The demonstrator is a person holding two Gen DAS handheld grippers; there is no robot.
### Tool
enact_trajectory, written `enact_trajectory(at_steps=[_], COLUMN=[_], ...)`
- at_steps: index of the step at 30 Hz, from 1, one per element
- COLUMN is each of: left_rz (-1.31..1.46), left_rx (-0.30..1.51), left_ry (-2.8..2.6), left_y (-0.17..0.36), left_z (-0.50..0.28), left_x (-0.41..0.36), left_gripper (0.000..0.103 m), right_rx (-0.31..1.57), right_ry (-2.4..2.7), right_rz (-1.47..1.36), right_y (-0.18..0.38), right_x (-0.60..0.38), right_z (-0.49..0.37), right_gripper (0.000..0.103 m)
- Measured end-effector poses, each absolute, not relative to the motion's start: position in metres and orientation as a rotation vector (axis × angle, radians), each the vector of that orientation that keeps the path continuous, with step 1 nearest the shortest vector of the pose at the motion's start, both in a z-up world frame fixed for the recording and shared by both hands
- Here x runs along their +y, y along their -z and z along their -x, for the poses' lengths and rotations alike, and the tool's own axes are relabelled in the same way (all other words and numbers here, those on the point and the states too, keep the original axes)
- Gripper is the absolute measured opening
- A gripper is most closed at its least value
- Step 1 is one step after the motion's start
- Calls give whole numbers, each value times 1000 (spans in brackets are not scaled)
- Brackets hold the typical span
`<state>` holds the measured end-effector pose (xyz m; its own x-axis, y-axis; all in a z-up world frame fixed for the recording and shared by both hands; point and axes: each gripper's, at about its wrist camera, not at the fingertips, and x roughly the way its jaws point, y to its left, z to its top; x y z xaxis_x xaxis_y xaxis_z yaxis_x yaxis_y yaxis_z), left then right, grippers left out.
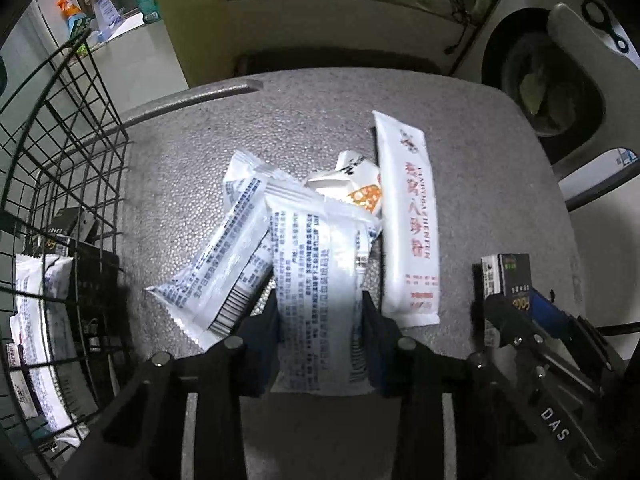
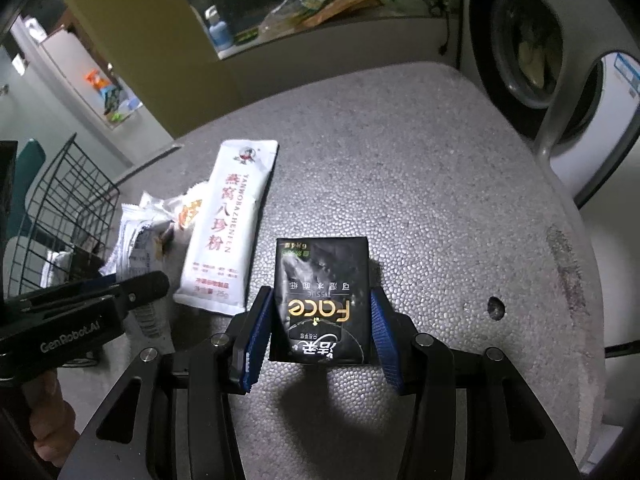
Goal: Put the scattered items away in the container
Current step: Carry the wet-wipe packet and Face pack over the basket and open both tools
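In the left wrist view my left gripper (image 1: 320, 304) is shut on a white sachet with blue print (image 1: 316, 272), its pads against both long edges. A second printed sachet (image 1: 224, 260), a small orange-and-white packet (image 1: 360, 188) and a long white sachet with red characters (image 1: 408, 220) lie around it on the grey table (image 1: 200, 140). My right gripper (image 2: 320, 296) is shut on a black "Face" tissue pack (image 2: 320, 300), held just above the table, its shadow beneath. The black wire basket (image 1: 72, 140) stands at the left and holds white sachets and a dark pack.
A washing machine drum (image 2: 520, 60) is behind the table at the right. The table's rounded edge runs close by on the right, with a small dark hole (image 2: 495, 307) in its surface. Spray bottles (image 1: 100, 12) stand on a far shelf. A hand (image 2: 48, 420) holds the left gripper.
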<state>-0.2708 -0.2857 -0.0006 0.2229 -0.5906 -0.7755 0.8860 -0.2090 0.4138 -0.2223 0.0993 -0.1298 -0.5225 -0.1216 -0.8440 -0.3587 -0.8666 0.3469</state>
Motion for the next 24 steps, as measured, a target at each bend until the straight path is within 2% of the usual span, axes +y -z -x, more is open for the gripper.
enact_trajectory(at_steps=[7,13,19,24], left_rz=[-1080,-957,-831,-787], left_rx=[335,268,211,237], left_ry=[1494,1594,1589,1497], left_y=[-38,-110,-178,-194], left_z=[281,276,227,164], left_x=[-254,-207,-177,-178], left_gripper=[39,39,39,39], right_rx=[754,708,605,515], right_ry=[-2584,-2766,-2990,-3090], right_rz=[1365,1237,1241,1320], right_y=[87,15,-34,-38], right_x=[94,58,-23,-91], right_z=[211,212,234,257], right_gripper=[47,47,47,47])
